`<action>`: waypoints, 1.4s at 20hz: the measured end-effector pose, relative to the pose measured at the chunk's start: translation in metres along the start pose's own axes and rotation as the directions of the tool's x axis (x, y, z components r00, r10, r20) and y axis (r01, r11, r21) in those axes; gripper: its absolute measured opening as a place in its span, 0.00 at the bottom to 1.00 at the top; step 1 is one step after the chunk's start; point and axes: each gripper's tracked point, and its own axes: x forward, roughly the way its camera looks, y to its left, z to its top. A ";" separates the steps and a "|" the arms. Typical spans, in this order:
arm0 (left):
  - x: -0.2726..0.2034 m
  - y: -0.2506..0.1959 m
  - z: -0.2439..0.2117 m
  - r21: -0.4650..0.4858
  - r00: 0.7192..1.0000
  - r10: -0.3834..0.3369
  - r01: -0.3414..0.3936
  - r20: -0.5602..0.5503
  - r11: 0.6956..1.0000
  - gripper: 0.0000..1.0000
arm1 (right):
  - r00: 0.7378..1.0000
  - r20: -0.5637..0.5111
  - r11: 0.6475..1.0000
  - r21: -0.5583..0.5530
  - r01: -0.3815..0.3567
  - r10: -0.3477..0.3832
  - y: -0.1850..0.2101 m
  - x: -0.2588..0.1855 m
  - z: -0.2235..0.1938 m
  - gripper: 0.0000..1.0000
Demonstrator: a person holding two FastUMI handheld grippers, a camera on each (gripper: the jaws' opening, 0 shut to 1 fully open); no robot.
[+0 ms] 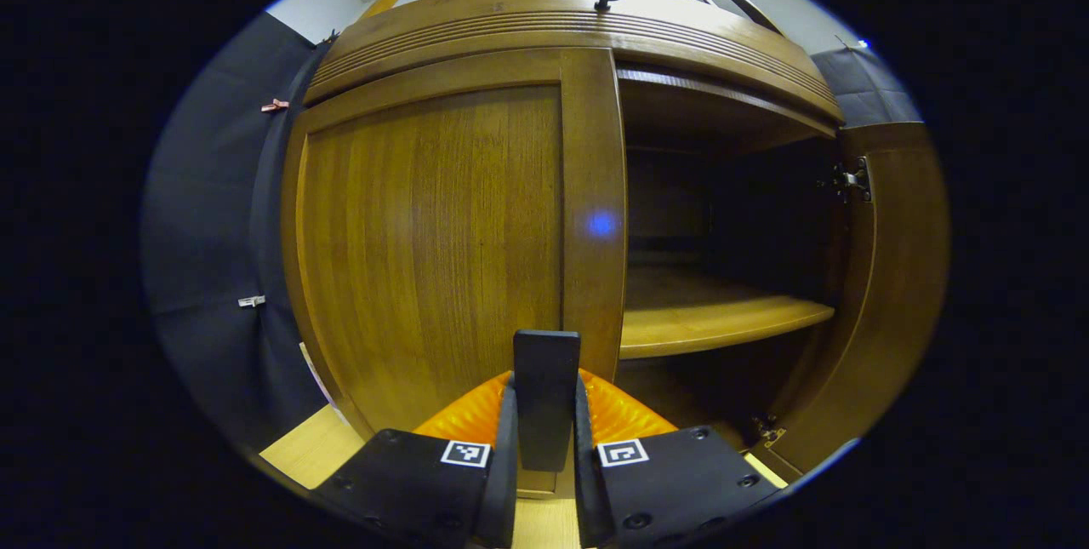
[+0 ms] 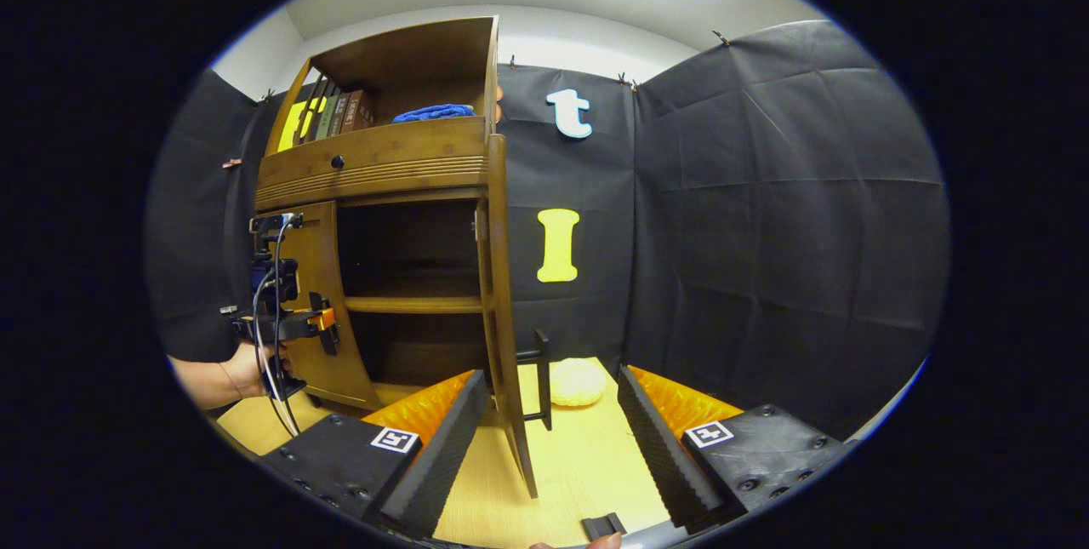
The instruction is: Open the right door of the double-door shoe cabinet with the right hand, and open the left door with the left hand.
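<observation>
The left gripper (image 1: 545,421) pinches the left door's handle (image 1: 545,396); a smooth outward arc suits. The right door (image 2: 504,294) stands open between the right gripper's (image 2: 551,430) wide fingers.

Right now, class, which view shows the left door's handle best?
The left gripper view: the handle stands close up, clamped between the left gripper fingers. The right gripper view shows it small and distant, partly hidden by that gripper.
</observation>
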 end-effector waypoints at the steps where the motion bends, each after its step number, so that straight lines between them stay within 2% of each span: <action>1: -0.008 0.002 -0.001 0.001 1.000 -0.009 0.009 -0.003 1.000 0.31 | 1.000 0.002 1.000 -0.001 -0.007 0.007 0.005 0.000 0.000 0.98; 9: -0.072 0.026 -0.010 0.006 0.998 -0.059 0.059 -0.028 0.998 0.31 | 0.995 0.014 0.995 -0.011 -0.100 0.100 0.061 0.009 -0.002 1.00; 12: -0.094 0.037 -0.014 0.013 0.997 -0.066 0.066 -0.034 0.998 0.31 | 0.990 0.019 0.990 -0.019 -0.141 0.141 0.084 0.011 -0.003 0.98; 15: -0.114 0.052 -0.017 0.011 0.998 -0.058 0.058 -0.035 0.998 0.31 | 0.984 0.022 0.985 -0.023 -0.174 0.174 0.105 0.015 -0.006 1.00; 20: -0.140 0.078 -0.020 0.001 0.999 -0.036 0.036 -0.034 0.999 0.29 | 0.976 0.022 0.976 -0.021 -0.218 0.218 0.136 0.018 -0.008 0.98; 24: -0.156 0.101 -0.022 0.003 0.999 -0.015 0.016 -0.033 1.000 0.27 | 0.967 0.013 0.967 -0.026 -0.253 0.253 0.157 0.020 -0.012 1.00; 28: -0.172 0.123 -0.024 -0.018 0.999 -0.003 0.003 -0.032 1.000 0.23 | 0.959 0.010 0.959 -0.017 -0.283 0.284 0.177 0.021 -0.015 0.98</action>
